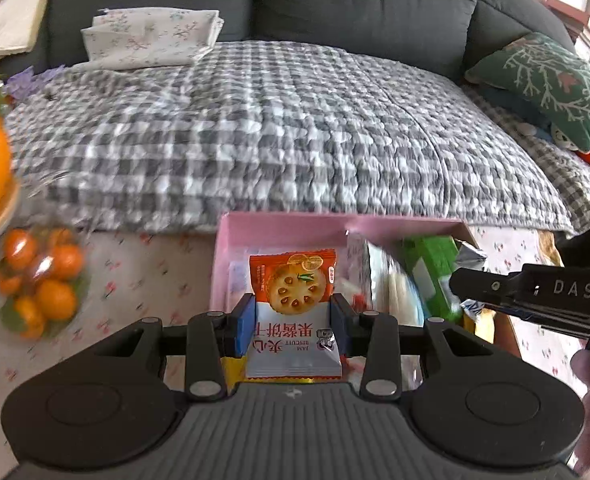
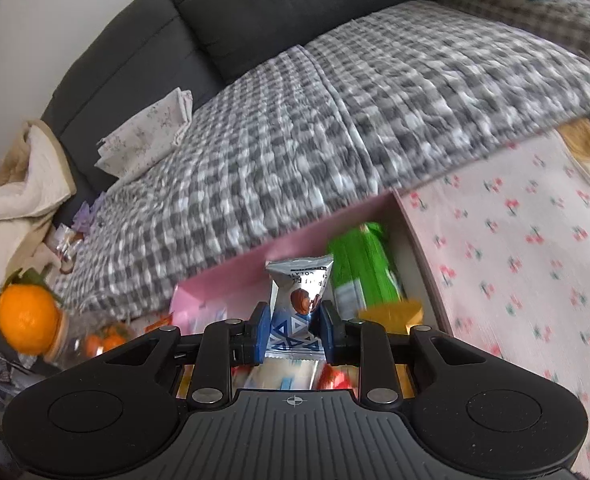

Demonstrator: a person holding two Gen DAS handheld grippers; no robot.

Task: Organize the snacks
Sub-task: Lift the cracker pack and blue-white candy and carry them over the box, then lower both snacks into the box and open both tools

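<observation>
Both claws clamp packets upright above the pink box (image 1: 231, 248): left claw (image 1: 293, 314) grips the jam biscuit packet (image 1: 293, 312), right claw (image 2: 293, 330) the silver chocolate packet (image 2: 297, 304), box just ahead and below.

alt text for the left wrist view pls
The left gripper clamps an orange-and-white jam biscuit packet above a pink box of snacks. Behind is a checked sofa cover; small oranges lie at left.

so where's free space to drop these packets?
Bare floral tablecloth right of the pink box, and between the box and the oranges bag. Box's right half is crowded: green packet, silver wrappers.
</observation>
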